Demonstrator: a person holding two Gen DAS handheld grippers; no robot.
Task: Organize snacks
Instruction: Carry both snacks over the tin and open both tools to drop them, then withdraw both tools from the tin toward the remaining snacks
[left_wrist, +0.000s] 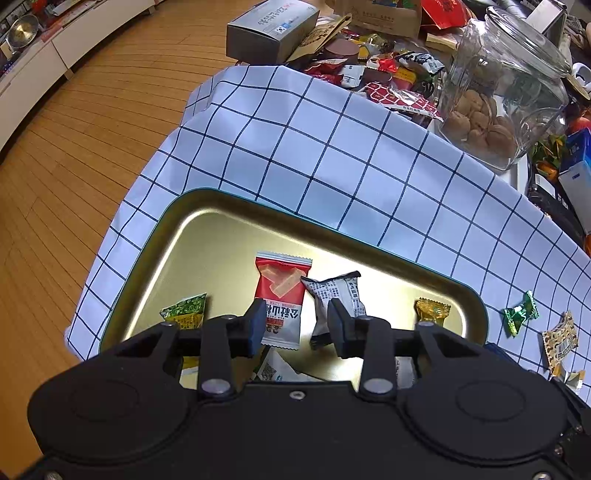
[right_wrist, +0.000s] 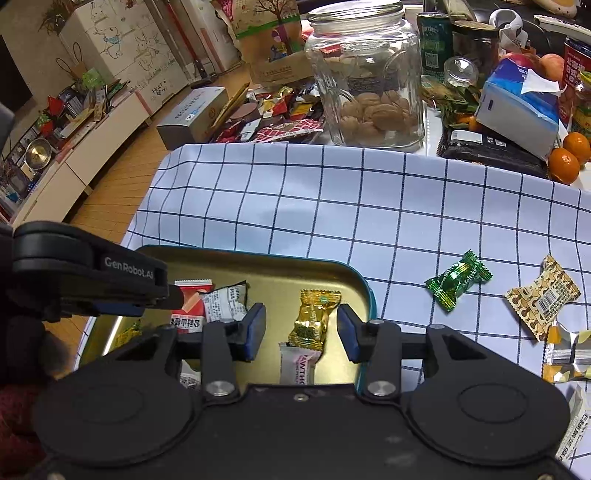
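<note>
A gold tray (left_wrist: 207, 221) with a teal rim sits on the checked cloth and holds several wrapped snacks. In the left wrist view my left gripper (left_wrist: 297, 325) is open and empty above a red-and-white packet (left_wrist: 282, 295) and a grey packet (left_wrist: 336, 299). A green-yellow snack (left_wrist: 184, 312) and a gold candy (left_wrist: 432, 312) lie in the tray too. In the right wrist view my right gripper (right_wrist: 301, 332) is open and empty over the gold candy (right_wrist: 314, 319) and a white packet (right_wrist: 297, 365) in the tray (right_wrist: 258, 266). The left gripper (right_wrist: 173, 297) shows at the left there.
Loose on the cloth right of the tray: a green candy (right_wrist: 458, 278), a tan patterned packet (right_wrist: 543, 297) and a yellow-silver packet (right_wrist: 565, 356). Behind stand a glass jar (right_wrist: 369, 74) of walnuts, a snack pile (right_wrist: 273, 114), a grey box (right_wrist: 192, 114), oranges (right_wrist: 565, 162). The cloth's left edge drops to wooden floor (left_wrist: 74, 166).
</note>
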